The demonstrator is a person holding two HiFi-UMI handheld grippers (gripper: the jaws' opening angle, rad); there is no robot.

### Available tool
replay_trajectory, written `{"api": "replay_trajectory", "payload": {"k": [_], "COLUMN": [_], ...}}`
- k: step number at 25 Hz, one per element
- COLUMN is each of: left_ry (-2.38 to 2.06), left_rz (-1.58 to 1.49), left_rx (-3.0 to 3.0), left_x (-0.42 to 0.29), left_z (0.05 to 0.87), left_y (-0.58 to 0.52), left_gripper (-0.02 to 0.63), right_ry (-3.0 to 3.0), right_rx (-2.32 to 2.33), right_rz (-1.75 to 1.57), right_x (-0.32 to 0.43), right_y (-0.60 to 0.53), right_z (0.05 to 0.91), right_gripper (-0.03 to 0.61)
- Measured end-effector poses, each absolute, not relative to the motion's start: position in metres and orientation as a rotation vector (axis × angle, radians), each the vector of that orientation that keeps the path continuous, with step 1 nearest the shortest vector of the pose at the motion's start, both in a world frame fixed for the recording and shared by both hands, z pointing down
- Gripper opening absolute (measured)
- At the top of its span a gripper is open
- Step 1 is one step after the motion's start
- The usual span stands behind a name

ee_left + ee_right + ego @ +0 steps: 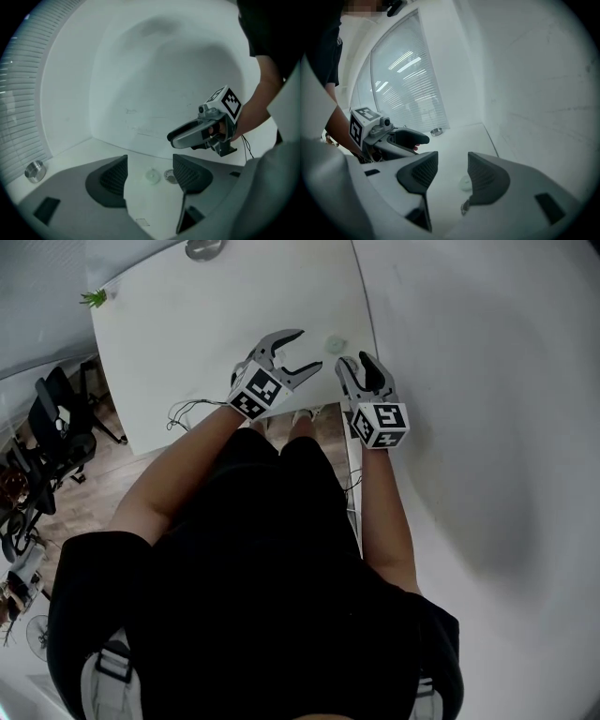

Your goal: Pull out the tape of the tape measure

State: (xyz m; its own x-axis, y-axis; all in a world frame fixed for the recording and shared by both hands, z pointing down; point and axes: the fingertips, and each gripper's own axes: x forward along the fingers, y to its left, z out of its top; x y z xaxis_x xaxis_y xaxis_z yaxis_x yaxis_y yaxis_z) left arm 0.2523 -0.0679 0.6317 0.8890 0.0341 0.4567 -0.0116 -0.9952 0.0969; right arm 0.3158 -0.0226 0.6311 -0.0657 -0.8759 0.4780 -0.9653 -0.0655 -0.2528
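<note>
Two tools hover released over the white tabletop [187,334] — left tool [307,350] and right tool [357,362], both empty; the small pale tape measure [335,341] lies just beyond their tips, upper centre of frame.

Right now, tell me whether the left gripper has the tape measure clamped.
No: the left gripper has its jaws apart; the tape measure lies on the table beyond them.

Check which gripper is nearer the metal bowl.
Left. The bowl lies ahead and to the left of the left gripper; the right gripper is on that gripper's other side, farther from it.
</note>
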Motion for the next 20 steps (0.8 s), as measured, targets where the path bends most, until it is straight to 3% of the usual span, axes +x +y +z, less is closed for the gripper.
{"api": "replay_trajectory", "payload": {"k": [20], "left_ry": [0.112], "left_rz": [0.971], "left_rx": [2.901], "left_x": [0.307], "left_z": [0.746], "left_y": [-0.055], "left_gripper": [0.304], "right_ry": [-1.94], "right_rx": [2.105], "right_rz": [0.918], "right_x": [0.337], "right_y": [0.003], "right_z": [0.707], "right_gripper": [0.213]}}
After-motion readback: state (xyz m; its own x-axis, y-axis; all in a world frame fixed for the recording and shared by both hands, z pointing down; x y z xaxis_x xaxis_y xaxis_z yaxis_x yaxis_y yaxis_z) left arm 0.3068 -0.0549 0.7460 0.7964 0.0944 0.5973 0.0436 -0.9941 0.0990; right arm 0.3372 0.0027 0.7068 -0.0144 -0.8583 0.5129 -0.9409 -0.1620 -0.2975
